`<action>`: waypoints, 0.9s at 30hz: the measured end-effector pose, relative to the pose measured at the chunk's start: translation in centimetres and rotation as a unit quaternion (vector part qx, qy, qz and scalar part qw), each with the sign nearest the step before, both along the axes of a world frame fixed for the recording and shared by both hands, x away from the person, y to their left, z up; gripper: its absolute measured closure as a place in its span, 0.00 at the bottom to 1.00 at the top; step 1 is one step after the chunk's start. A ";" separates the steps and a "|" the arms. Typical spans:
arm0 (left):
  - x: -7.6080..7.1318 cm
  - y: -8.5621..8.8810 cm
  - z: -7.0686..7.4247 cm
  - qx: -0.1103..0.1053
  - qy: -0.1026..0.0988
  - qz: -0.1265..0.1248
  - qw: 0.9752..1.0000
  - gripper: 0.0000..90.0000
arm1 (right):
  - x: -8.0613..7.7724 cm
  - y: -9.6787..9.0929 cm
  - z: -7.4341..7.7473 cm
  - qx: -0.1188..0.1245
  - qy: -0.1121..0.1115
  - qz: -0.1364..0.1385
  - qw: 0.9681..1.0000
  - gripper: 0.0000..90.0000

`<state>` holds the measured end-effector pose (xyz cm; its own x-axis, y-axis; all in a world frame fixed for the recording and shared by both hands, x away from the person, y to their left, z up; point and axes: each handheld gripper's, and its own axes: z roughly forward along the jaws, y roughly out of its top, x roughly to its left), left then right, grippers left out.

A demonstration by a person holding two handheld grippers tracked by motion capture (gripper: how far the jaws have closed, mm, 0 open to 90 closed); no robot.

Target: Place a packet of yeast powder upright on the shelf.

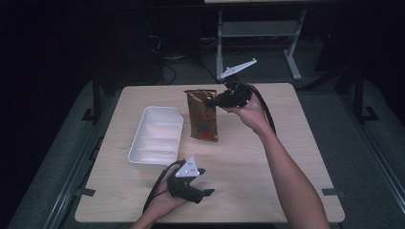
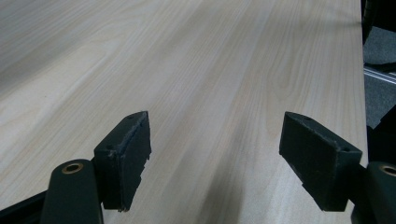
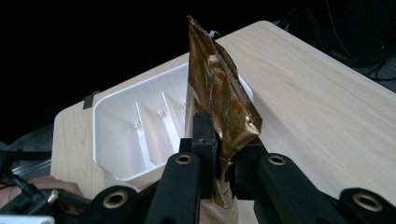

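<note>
Bags (image 1: pixel 203 116): one; trays (image 1: pixel 156 137): one

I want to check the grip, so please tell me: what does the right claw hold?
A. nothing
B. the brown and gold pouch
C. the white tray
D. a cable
B: the right claw is shut on the brown and gold pouch, lifted beside the white tray.

No text, brand, number or sign can be read at this moment. The brown-gold pouch (image 1: pixel 203 116) carries a printed patch of red and blue near its lower end in the high view, but the print is too small and blurred to make out any word. Its gold side (image 3: pixel 219 93) in the right gripper view bears no lettering.
</note>
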<state>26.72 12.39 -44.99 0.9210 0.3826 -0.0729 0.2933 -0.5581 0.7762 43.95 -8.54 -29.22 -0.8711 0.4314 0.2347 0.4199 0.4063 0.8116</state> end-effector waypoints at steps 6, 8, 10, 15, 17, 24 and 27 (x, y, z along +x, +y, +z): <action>0.2 0.2 0.0 0.001 0.000 0.000 1.000 0.27 | 0.5 1.4 0.6 0.005 -0.004 0.006 1.000 0.92; 0.2 0.2 -0.1 0.001 0.001 0.001 1.000 0.27 | 0.6 1.8 0.8 0.005 -0.006 0.008 1.000 0.92; 0.2 0.3 -0.1 0.002 0.000 0.000 1.000 0.27 | 0.7 2.2 1.0 0.007 -0.007 0.008 1.000 0.92; 0.2 0.3 0.0 0.001 -0.001 0.001 1.000 0.27 | 1.0 3.0 1.4 0.013 -0.011 0.012 1.000 0.92; 0.2 0.4 -0.1 0.000 0.000 0.002 1.000 0.27 | 1.2 3.6 1.5 0.010 -0.011 0.013 1.000 0.92; 0.2 0.4 -0.1 0.001 -0.001 0.001 1.000 0.27 | 1.7 4.8 1.9 0.016 -0.015 0.015 1.000 0.92; 0.2 0.4 -0.1 0.001 0.000 0.001 1.000 0.27 | 1.9 5.7 2.1 0.019 -0.016 0.018 1.000 0.92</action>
<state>26.92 12.77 -45.06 0.9202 0.3848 -0.0720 0.2944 -0.5590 0.7752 45.89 -2.88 -27.15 -0.8928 0.3915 0.2229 0.3801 0.3889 0.8392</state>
